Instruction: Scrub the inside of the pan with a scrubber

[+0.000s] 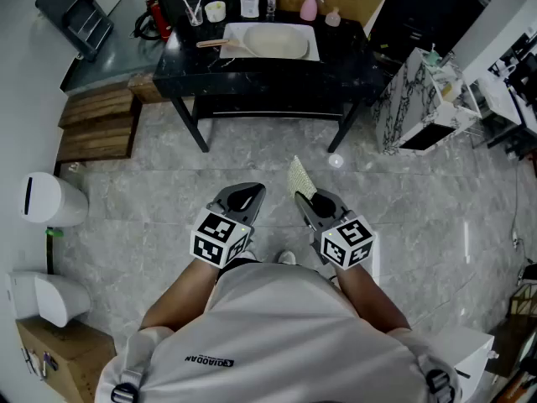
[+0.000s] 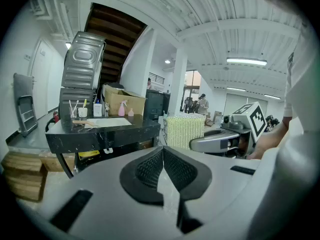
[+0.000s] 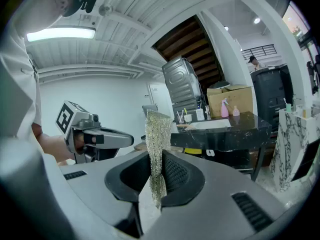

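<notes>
**Two grippers up, pan nowhere near yet**

Both grippers are hovering over the floor close to the person, side by side and well apart from the work. The right gripper (image 3: 157, 173) is clamped on the scrubber (image 3: 156, 134), a thin mesh sheet pinched by its lower part so most of it sticks up past the jaws. The left gripper (image 2: 162, 158) is fully closed with nothing in it. The pan (image 1: 275, 42), pale with a wooden handle poking out left, sits on a white tray (image 1: 312, 50) on the black table (image 1: 252, 78) at the far side of the scene.

So no scrubbing has started, I'd say; this is the walk-up.

What I'd worry about:
- That sheet looks floppy and is only gripped along one end. Push down hard in the pan and it'll probably fold over or pull out of the jaws.
- Nothing's holding the pan. If the left one doesn't grab the handle, the pan could skate around on the tray.
- A cup (image 1: 216, 11) and bottles (image 1: 249, 4) stand just behind the tray. A wide stroke could knock them over.
</notes>
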`<state>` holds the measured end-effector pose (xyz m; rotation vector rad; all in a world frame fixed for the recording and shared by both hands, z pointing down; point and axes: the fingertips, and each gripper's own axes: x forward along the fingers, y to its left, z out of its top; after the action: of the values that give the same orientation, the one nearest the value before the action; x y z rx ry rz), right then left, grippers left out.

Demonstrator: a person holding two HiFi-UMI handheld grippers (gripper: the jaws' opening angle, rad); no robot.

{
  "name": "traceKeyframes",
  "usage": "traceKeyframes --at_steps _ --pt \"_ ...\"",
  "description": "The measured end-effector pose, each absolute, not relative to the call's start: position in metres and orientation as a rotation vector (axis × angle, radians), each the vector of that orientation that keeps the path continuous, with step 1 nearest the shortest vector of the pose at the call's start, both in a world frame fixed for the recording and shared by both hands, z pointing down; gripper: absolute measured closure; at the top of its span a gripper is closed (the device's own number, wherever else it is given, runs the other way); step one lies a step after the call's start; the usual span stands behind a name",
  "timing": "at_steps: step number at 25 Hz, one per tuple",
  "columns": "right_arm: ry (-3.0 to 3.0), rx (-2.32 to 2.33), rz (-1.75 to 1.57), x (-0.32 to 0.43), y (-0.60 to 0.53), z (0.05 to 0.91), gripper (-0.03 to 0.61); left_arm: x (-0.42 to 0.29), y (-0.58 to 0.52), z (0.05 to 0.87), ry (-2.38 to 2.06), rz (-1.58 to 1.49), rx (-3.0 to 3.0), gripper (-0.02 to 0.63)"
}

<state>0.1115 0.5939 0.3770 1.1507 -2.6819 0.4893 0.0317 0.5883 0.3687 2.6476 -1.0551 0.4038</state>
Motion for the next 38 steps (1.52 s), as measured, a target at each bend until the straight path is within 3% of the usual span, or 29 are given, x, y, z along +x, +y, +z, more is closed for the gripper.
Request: traceKeyframes --at_steps 23,38 --pt "-2.725 1.159 0.508 0.124 0.6 0.374 0.502 0.04 0.593 0.369 -1.089 0.408 2.633 0.598" --pt "-2.734 1.152 0.527 0.178 0.596 0.386 0.502 0.087 0.594 0.379 -1.134 0.414 2.612 0.598"
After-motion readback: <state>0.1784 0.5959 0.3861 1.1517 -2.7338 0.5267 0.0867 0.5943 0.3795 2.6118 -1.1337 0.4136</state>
